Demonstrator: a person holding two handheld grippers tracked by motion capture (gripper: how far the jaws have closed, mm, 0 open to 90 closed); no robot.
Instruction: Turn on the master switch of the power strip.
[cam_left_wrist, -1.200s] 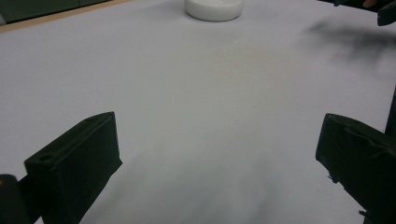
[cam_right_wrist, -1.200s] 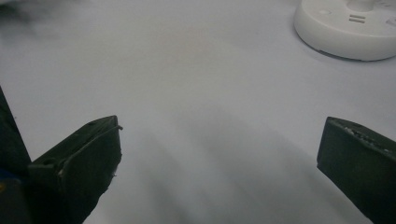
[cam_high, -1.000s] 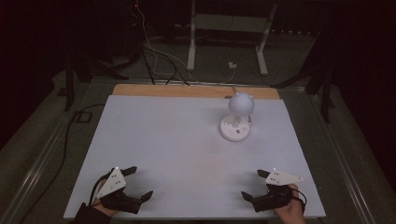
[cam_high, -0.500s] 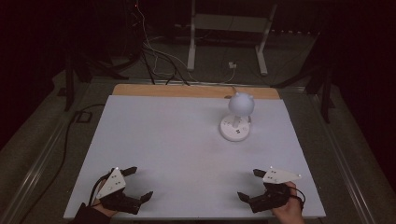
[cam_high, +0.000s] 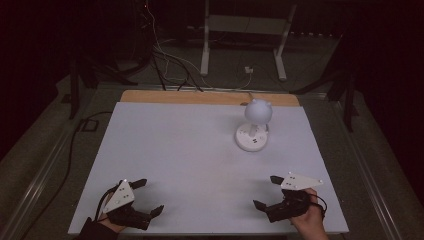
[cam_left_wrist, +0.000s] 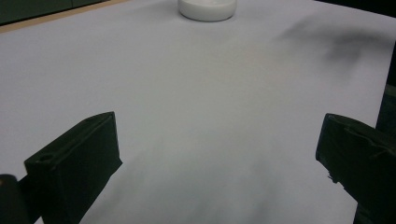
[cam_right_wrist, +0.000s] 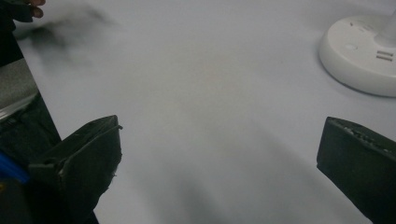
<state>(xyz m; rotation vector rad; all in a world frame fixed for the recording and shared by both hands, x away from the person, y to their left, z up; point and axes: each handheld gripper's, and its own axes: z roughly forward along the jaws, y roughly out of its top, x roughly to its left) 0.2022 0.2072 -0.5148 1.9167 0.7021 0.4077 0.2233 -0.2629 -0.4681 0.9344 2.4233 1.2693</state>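
Observation:
A small white lamp with a round head stands on a round base at the back right of the white table. Its base shows at the top of the left gripper view and at the upper right of the right gripper view. My left gripper rests open near the front left corner, nothing between its jaws. My right gripper stands open near the front right, jaws wide apart over bare table. Both are far from the lamp.
A wooden strip runs along the table's far edge. Behind it the dark floor holds cables and a white metal stand. Metal rails flank the table on both sides.
The right gripper has shifted slightly left and forward along the front edge. The left gripper has barely moved. The lamp is unchanged.

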